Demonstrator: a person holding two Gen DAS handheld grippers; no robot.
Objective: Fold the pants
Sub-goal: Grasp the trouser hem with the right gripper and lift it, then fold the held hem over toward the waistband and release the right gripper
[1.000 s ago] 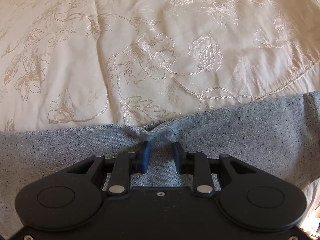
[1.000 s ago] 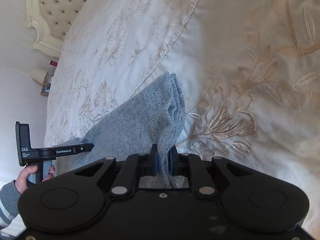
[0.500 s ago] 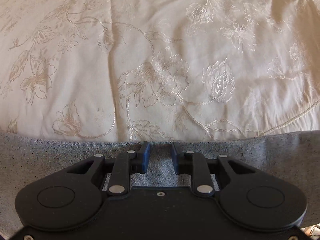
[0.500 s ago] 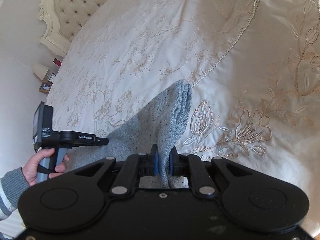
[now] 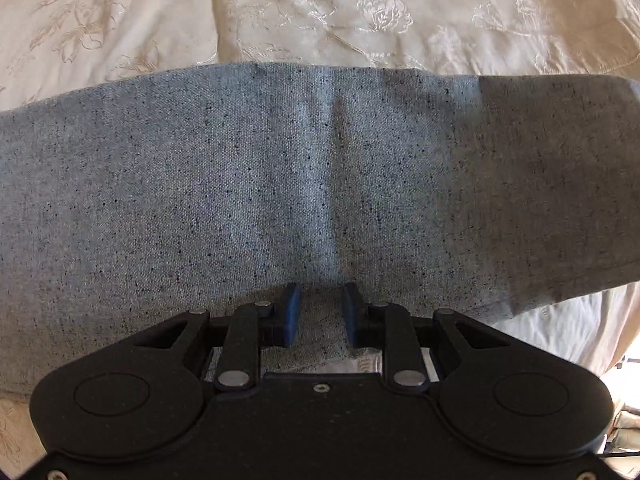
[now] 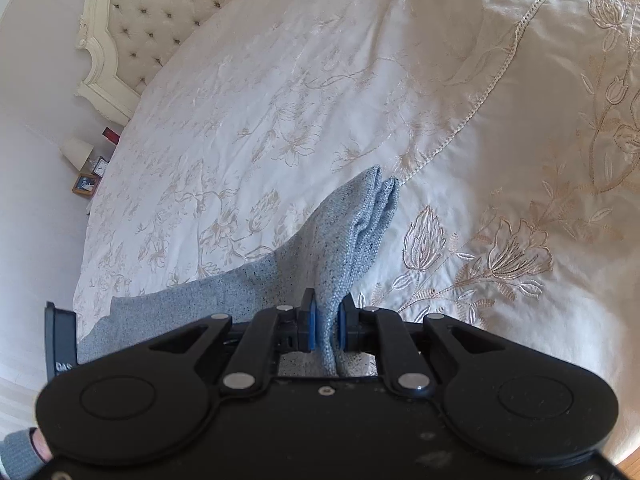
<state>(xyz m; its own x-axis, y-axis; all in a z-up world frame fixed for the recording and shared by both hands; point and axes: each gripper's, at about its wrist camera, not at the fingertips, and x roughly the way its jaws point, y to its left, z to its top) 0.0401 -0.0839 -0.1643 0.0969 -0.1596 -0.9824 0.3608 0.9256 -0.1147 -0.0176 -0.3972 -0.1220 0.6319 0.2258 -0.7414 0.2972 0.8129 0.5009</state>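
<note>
A: How are the pants (image 5: 280, 184) placed relative to the left gripper (image 5: 320, 312)?

B: They are spread on the bedspread (image 5: 120, 20), directly under and ahead of it, the long axis running across its view. Its pads are parted over the cloth; nothing is seen pinched.

A: And the right gripper (image 6: 326, 326)?

B: It is clamped on a bunched end of the pants (image 6: 352, 232). That end is judged to be carried along the long axis, toward the left gripper.
</note>
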